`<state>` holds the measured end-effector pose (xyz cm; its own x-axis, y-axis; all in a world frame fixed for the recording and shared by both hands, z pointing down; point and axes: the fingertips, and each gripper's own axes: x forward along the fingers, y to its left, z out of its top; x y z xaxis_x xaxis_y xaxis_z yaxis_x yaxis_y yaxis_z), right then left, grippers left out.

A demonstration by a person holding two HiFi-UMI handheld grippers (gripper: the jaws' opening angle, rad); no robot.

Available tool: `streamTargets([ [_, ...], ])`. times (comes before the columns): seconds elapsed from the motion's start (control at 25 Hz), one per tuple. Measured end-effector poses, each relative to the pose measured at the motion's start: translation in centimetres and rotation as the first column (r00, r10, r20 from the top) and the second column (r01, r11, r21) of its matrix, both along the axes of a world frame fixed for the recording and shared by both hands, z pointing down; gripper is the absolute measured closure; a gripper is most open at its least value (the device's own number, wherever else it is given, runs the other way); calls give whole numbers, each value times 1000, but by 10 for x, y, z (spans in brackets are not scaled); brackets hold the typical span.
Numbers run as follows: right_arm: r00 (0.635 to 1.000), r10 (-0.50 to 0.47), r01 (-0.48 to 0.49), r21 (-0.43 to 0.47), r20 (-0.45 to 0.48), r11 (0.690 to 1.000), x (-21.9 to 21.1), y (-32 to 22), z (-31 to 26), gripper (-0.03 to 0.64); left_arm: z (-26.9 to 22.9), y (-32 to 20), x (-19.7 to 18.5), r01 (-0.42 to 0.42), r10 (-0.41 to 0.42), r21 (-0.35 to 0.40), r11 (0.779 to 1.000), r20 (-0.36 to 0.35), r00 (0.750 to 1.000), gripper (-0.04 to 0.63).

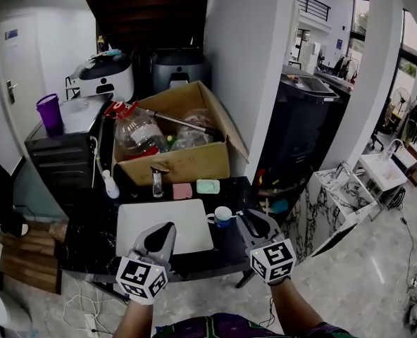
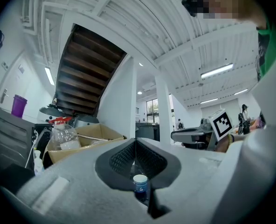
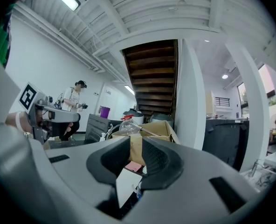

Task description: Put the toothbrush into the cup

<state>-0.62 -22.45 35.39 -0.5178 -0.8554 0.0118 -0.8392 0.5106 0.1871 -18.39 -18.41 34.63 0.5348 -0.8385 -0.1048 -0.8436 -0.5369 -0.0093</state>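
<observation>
Near the lower centre of the head view, on the black counter (image 1: 89, 241), just off the right edge of the white mat (image 1: 141, 220): the blue-and-white cup (image 1: 222, 215), standing upright. Just to its right, the right tongs (image 1: 249, 221), released, pads apart, with only mat and cardboard box (image 1: 173, 162) showing through the gap. Lower left of the cup, over the mat, the left tongs (image 1: 167, 229), clenched tip to tip on nothing. No toothbrush made out in any view; impossible to say whether in the cup or lying somewhere out of sight.

Judged as a search-and-pick stage, or perhaps a finished one. To do it well:

- Find the toothbrush before reaching, checking the back row of the counter under the box.
- Take the handle near its middle with the open right tongs, squeezing firmly, since likely thin and slippery.
- Lift clear, tip it upright and come down over the cup from above.
- Let go only once low inside.
- Keep the left tongs beside the cup to steady it, as probably light and easy to topple.
</observation>
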Motion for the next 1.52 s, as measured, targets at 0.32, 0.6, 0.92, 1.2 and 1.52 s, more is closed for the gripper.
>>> streamTargets([
  [0.32,991,67,-66,-13,115,998,27,-1,-8,545,-1,6,-15,53,-53,3,999,-5,999,578],
  [0.6,985,69,-66,-24,161,998,26,1,-10,594,-4,11,-18,60,-59,10,998,-9,998,578],
  [0.92,987,58,-58,-8,147,998,22,6,-12,615,-2,11,-19,55,-55,16,998,-20,998,578],
  [1.2,987,78,-76,-15,144,997,22,4,-12,617,0,10,-18,40,-40,8,999,-20,999,578],
  [1.52,984,91,-88,-28,153,996,21,4,-7,615,5,8,-18,29,-29,-5,1000,-24,999,578],
])
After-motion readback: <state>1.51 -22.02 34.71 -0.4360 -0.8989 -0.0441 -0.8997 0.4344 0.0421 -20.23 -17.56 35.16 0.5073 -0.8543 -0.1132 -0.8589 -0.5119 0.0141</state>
